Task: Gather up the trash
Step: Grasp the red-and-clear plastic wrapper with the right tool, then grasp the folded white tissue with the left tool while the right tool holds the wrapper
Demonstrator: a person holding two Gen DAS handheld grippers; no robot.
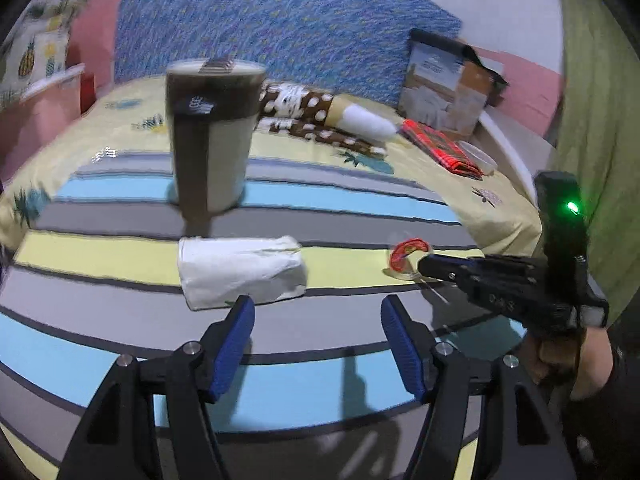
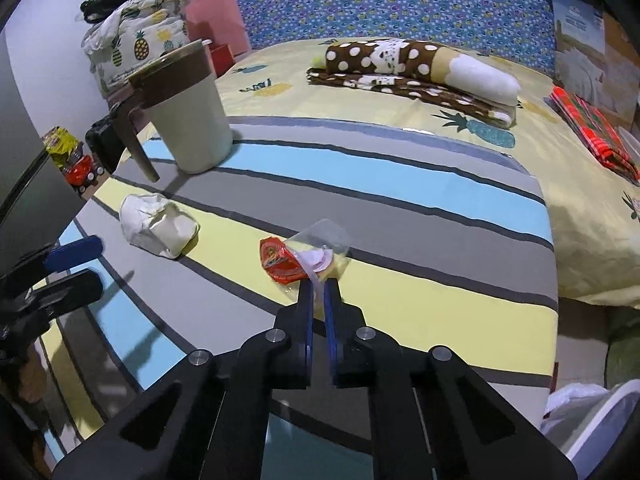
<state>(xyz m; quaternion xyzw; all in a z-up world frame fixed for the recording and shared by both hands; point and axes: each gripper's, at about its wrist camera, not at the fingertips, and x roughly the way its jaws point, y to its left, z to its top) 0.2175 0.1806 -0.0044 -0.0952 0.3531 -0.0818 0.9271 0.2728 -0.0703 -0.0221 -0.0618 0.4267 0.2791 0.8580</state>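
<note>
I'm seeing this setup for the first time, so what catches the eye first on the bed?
The right gripper is shut on a clear and red plastic wrapper on the striped blanket. To its left lies a crumpled white tissue, right ahead of the open left gripper. Behind the tissue stands a cream bin with a brown rim.

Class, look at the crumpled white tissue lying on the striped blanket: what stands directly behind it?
Behind the tissue stands a tall beige container with a brown rim, upright on the striped blanket. Its inside is not visible.

A bed with a yellow pineapple-print sheet (image 2: 580, 216) and a striped grey, blue and yellow blanket (image 2: 400, 208), against a blue patterned headboard (image 2: 400, 0); pink and white wall (image 1: 528, 64) behind.
</note>
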